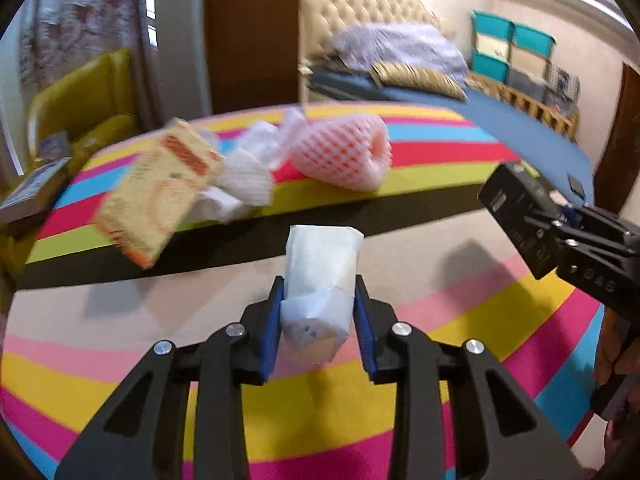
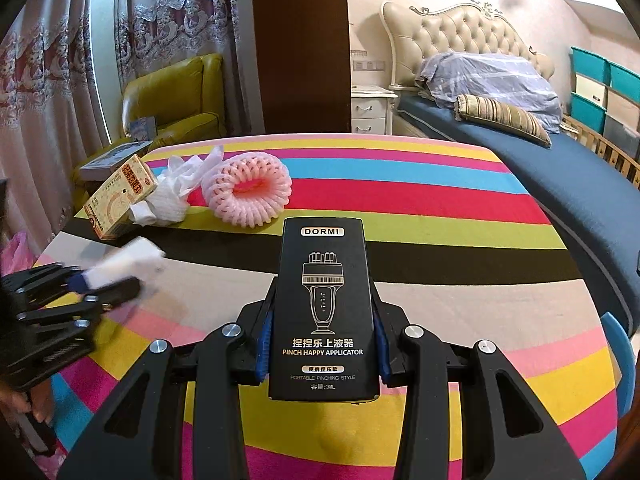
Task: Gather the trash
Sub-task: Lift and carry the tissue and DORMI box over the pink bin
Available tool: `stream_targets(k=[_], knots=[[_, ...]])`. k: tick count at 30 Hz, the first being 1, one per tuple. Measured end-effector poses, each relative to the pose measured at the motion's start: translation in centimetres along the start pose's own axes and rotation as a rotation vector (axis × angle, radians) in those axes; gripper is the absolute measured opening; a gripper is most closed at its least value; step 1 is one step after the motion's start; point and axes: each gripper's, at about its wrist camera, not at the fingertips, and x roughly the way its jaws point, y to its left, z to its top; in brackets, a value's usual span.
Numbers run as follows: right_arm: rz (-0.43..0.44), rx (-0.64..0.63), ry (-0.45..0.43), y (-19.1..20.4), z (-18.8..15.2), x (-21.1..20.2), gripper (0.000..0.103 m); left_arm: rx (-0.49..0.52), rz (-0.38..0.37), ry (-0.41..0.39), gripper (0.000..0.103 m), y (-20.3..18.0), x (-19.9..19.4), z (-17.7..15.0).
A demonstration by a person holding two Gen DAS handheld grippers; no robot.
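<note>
My left gripper (image 1: pixel 319 292) is shut on a white paper packet (image 1: pixel 320 264), held above the striped table (image 1: pixel 460 304). My right gripper (image 2: pixel 323 292) is shut on a black DORMI box (image 2: pixel 324 304). The right gripper (image 1: pixel 576 240) with the black box (image 1: pixel 516 216) shows at the right of the left wrist view. The left gripper (image 2: pixel 108 280) with the white packet (image 2: pixel 128 262) shows blurred at the left of the right wrist view. At the table's far side lie a yellow carton (image 2: pixel 120 196), crumpled white foam wrap (image 2: pixel 176 192) and a pink foam net (image 2: pixel 248 188).
A yellow-green armchair (image 2: pixel 176 96) stands behind the table at the left, by lace curtains (image 2: pixel 52 80). A bed (image 2: pixel 540 152) with a tufted headboard is at the right. A pink plastic bag (image 2: pixel 16 252) shows at the far left edge.
</note>
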Motion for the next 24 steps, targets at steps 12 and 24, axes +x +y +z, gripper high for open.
stream_targets(k=[12,24], knots=[[0.012,-0.019,0.05,0.8,0.1,1.0,0.038,-0.05,0.061,-0.064,0.032,2.1,-3.9,-3.2],[0.084,-0.136,0.038,4.2,-0.3,0.2,0.038,-0.061,0.117,-0.12,0.032,4.1,-6.4,-4.0]])
